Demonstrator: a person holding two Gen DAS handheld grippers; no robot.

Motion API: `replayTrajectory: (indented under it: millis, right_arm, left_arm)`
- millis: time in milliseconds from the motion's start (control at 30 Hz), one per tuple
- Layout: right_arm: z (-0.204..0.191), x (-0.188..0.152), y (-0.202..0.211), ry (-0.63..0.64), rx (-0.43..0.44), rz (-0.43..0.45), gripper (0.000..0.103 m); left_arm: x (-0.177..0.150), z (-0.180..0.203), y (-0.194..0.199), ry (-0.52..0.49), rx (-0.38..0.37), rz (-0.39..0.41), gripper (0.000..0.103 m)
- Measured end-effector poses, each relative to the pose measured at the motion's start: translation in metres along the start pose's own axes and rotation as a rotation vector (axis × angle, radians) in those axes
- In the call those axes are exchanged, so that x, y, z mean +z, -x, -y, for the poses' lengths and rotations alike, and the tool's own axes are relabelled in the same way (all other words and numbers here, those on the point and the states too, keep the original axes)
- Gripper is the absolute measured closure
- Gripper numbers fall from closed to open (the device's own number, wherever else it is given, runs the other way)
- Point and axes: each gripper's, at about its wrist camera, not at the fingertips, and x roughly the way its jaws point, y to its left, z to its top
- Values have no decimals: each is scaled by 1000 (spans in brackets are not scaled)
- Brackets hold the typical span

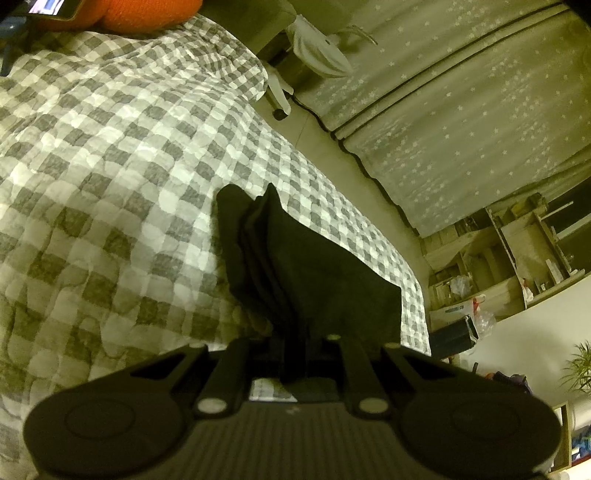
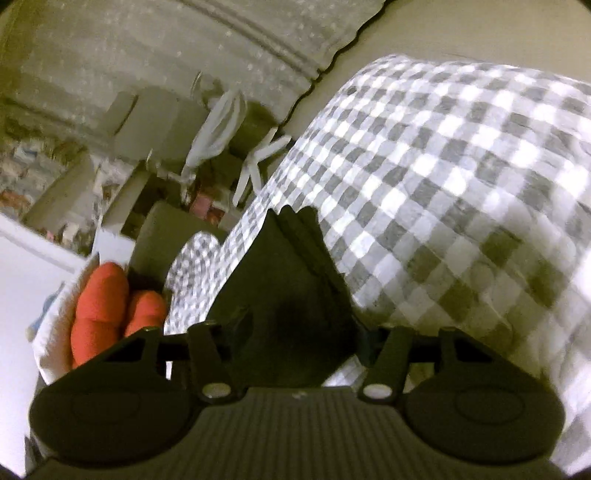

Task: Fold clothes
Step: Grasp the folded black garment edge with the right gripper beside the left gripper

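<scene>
Black ribbed housing fills the lower edge of both wrist views. In the left wrist view, the left tool stands narrow, its jaws clamped on a gathered edge of the black garment. The fabric rises from the jaws in several stacked pleats and drapes onto the bed, which is covered by a grey-and-white checked quilt.

In the right wrist view, the right tool stands about half wide, with the black garment lying between its jaws. Whether the pads press on the fabric cannot be told; motion blur and dark cloth hide the contact. The garment forms a peaked, tent-like shape above the quilt.

Surroundings:
- An orange cushion lies at the far end of the bed; it also appears at the left in the right wrist view.
- A star-patterned curtain hangs beside the bed.
- A white hanging cloth is near the curtain.
- Shelving holds boxes and bags; one box carries printed lettering too small to read.
- A lit screen shows at the top left corner; no text on it is legible.
</scene>
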Motion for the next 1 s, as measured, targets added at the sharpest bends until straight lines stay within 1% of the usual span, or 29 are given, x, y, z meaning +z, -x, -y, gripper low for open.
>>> replayTrajectory:
  millis: [100,167,400,533,667,733,800,867,933,1000]
  right_arm:
    - [-5,9,-7,58,18,-75,43]
    - [-5,13,-11,73,35,-115,43]
    - [-5,24,-19,73,81,-198,43]
    - [-15,33,-28,167,124,-263,43]
    - [-16,36,-36,174,130,-288,43]
    - [-18,37,-36,198,132,-299,43]
    - [-19,39,-37,206,140,-297,43]
    - [-20,38,-37,222,130,-300,44]
    - [-22,36,-35,257,109,-296,53]
    - [-26,32,-31,303,78,-290,78]
  left_arm:
    - [0,-3,-1,6,-1,-5,95]
    - [0,-4,-1,10,-3,-8,95]
    - [0,-6,-3,13,-8,-14,95]
    - [1,-7,-5,14,-10,-19,95]
    - [2,-9,-6,16,-11,-24,95]
    - [2,-10,-7,23,-10,-28,95]
    - [1,-11,-7,25,-10,-29,95]
    - [1,-11,-6,26,-9,-30,95]
    - [0,-12,-6,31,-7,-29,95]
    - [1,-14,-7,35,-6,-30,94]
